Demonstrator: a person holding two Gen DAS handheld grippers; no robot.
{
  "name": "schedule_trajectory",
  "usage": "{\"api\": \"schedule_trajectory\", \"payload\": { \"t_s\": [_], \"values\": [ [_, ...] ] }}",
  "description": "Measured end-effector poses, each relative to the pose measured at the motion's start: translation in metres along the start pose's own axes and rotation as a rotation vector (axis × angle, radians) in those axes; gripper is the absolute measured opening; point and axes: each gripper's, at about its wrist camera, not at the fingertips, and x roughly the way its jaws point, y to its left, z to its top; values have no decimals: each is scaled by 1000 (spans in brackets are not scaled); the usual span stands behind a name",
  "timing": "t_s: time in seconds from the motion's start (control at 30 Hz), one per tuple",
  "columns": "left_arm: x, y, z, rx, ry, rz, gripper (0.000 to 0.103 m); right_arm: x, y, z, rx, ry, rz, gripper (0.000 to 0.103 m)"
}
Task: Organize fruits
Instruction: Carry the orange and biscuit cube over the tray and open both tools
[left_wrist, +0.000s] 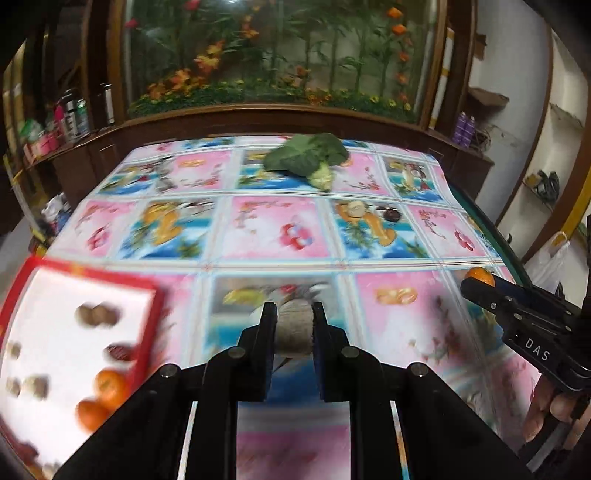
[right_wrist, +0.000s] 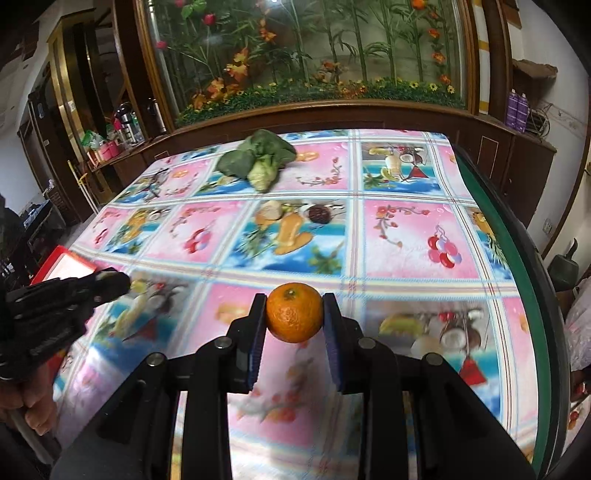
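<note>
Now: fruit-print tablecloth (planted cabinet behind) | left gripper clamps walnut | right gripper clamps orange

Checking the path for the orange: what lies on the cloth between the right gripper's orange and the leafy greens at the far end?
Nothing: in the right wrist view, only printed tablecloth lies between the orange and the greens.

A glossy, smooth plastic-looking printed cloth covers the table. At six o'clock, the right hand-held gripper is matt black plastic with dull metal pins, pressing an orange with dimpled, faintly shiny peel. At twelve o'clock, crinkled matt leafy greens lie before a polished dark wood cabinet.
</note>
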Motion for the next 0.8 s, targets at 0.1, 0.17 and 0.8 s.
{"api": "schedule_trajectory", "payload": {
  "t_s": [0.1,0.17,0.8],
  "values": [
    [-23,26,-12,-45,-21,25,16,-11,19,-7,-19,-8,15,31],
    [-39,47,-22,-73,-37,56,16,-16,34,-12,-31,-11,28,31],
    [-89,207,-77,-336,-50,309,16,-10,228,-29,-263,20,281,32]
  ]
}}
